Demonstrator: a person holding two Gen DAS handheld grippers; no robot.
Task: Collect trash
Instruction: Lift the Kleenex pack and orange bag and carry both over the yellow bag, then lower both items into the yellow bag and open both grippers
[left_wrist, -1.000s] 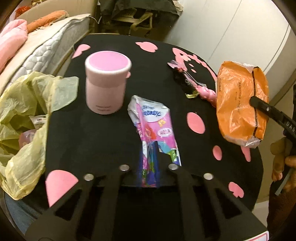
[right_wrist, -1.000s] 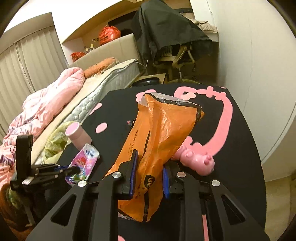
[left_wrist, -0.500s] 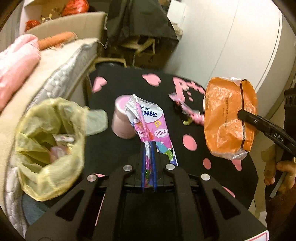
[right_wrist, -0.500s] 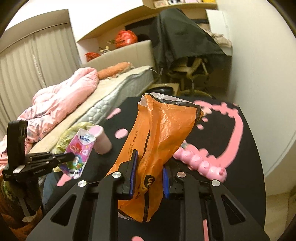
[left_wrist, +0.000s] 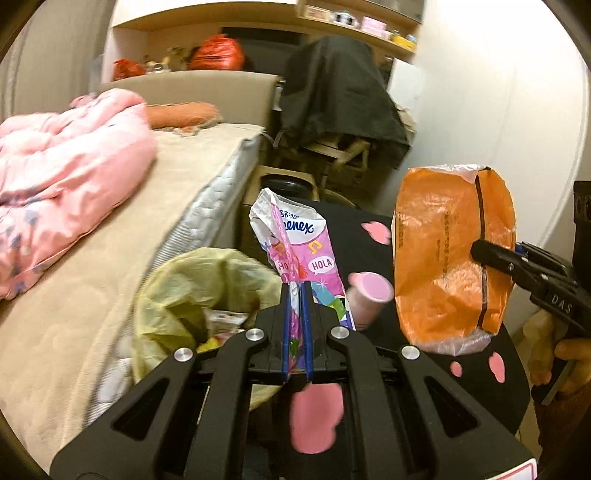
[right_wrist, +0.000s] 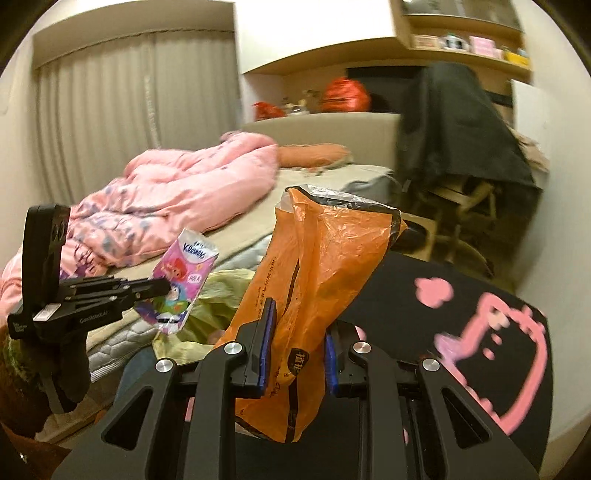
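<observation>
- Left wrist: left gripper (left_wrist: 295, 295) pinches a crinkly pink tissue wrapper (left_wrist: 299, 243) in the air above the yellow-green trash bag (left_wrist: 192, 291) (a blurred pink cup (left_wrist: 367, 295) behind, probably on the black table (left_wrist: 480, 387)).
- Right wrist: right gripper (right_wrist: 295, 339) clamps a crumpled orange plastic bag (right_wrist: 325, 258), blocking the table's middle.

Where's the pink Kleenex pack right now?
Left wrist view, center: the Kleenex pack is clamped in the left gripper, beside the yellow-green trash bag.

Bed (left_wrist: 122, 229) with pink duvet (right_wrist: 192, 192); curtains (right_wrist: 122, 103) drawn; dark-draped chair (left_wrist: 343, 110); white wall (left_wrist: 498, 92).
</observation>
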